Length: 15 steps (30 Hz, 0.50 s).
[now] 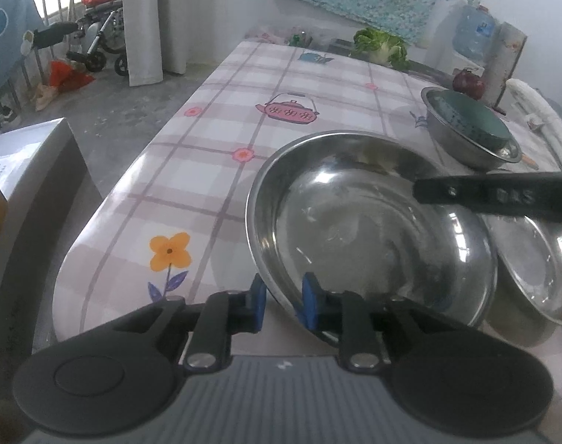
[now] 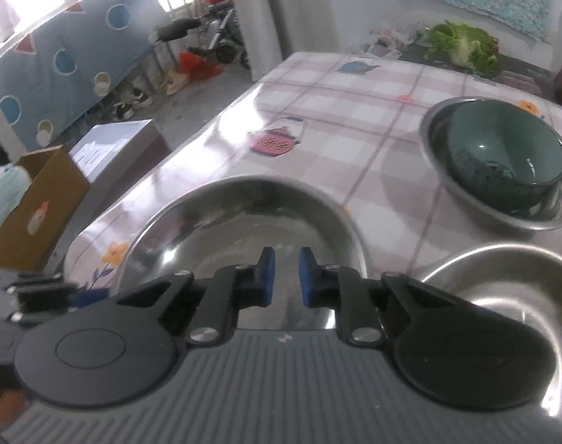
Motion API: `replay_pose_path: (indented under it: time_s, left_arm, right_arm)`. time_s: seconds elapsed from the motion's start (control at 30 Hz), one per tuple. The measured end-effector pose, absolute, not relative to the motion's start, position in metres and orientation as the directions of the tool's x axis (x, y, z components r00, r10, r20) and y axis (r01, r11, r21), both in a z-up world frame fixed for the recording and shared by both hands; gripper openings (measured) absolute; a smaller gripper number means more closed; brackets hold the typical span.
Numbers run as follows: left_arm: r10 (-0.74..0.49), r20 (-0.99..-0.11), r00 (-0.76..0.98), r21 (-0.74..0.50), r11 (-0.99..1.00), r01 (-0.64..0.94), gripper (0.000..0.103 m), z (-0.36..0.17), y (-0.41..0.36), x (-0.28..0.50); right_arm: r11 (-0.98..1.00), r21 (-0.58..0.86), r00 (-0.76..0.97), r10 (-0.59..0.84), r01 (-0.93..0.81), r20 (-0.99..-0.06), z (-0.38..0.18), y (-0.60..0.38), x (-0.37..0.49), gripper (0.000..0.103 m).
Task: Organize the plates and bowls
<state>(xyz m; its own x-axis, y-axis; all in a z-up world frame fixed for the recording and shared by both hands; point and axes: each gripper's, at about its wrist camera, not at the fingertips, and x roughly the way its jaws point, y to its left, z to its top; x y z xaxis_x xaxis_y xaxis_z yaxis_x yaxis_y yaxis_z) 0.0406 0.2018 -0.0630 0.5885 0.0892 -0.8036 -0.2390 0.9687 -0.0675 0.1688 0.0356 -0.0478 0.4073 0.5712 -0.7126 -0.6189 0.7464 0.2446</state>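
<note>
The left gripper (image 1: 283,296) clamps the near rim of a large steel bowl (image 1: 369,229), tilted above the desk (image 1: 207,140). The right gripper (image 2: 284,277) hovers over it, narrowly parted, holding nothing. A green bowl (image 2: 503,151) sits inside 1 steel basin (image 2: 554,214) farther back.

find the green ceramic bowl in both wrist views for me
Left wrist view: the green ceramic bowl sits upper right, nested in a steel basin, beyond the large steel pan that the left gripper straddles at the rim.
Right wrist view: the bowl is at right, above centre, inside the same basin.
Shared landmark: the pink teapot print on the tablecloth, left of the bowl.
</note>
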Motion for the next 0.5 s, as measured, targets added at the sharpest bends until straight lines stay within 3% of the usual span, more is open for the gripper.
replay_pose_path:
  time_s: [0.5]
  left_arm:
    - [0.102,-0.801,0.590,-0.015,0.981,-0.191,0.022,-0.060,0.203,0.020]
  right_arm:
    - [0.730,0.349,0.337,0.613,-0.588,-0.715,-0.054,-0.005,0.102,0.014]
